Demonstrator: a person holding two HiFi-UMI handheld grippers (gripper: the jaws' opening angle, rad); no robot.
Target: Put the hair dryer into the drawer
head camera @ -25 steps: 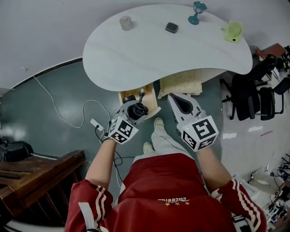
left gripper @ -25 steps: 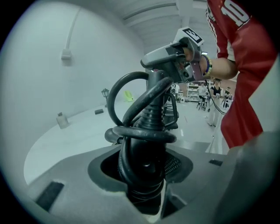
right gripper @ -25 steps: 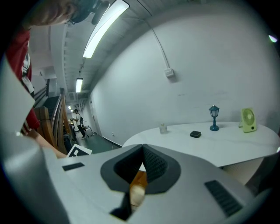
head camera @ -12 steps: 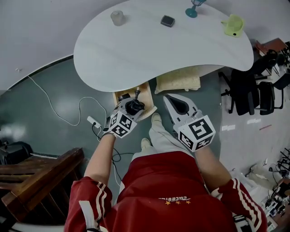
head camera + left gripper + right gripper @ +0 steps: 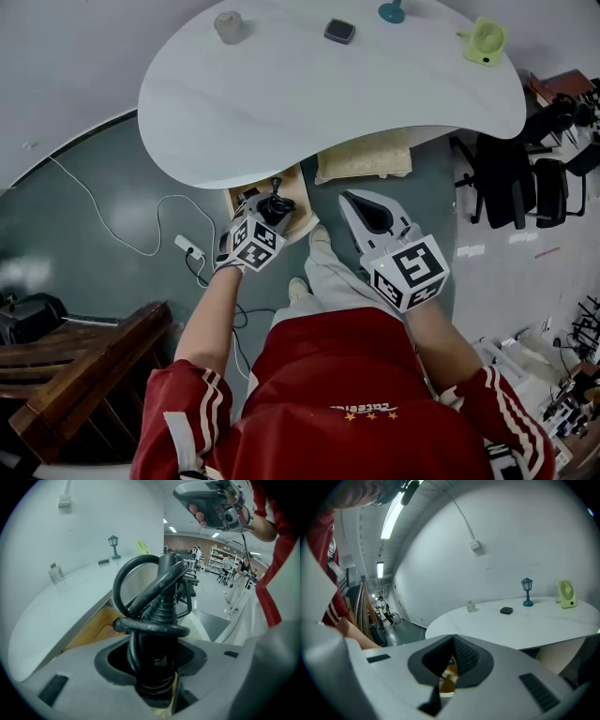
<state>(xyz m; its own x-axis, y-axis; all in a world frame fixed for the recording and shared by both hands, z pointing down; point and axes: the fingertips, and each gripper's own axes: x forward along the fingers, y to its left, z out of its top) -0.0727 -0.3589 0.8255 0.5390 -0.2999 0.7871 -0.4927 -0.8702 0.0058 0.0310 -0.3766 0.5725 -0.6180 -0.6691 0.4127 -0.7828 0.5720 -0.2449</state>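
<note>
The hair dryer (image 5: 277, 205), cord wound round it, is clamped in the left gripper (image 5: 269, 208) and is now carried lower than a second ago, just over the open wooden drawer (image 5: 298, 183) under the table (image 5: 328, 103). The right gripper (image 5: 354, 200) is kept closed and empty. Placement seems close.

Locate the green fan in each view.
Head view: green fan at the top right, on the white table.
Left gripper view: fan small, upper middle, at the table's far end.
Right gripper view: fan at the far right edge.
Shared landmark: the blue lamp beside it.
</note>
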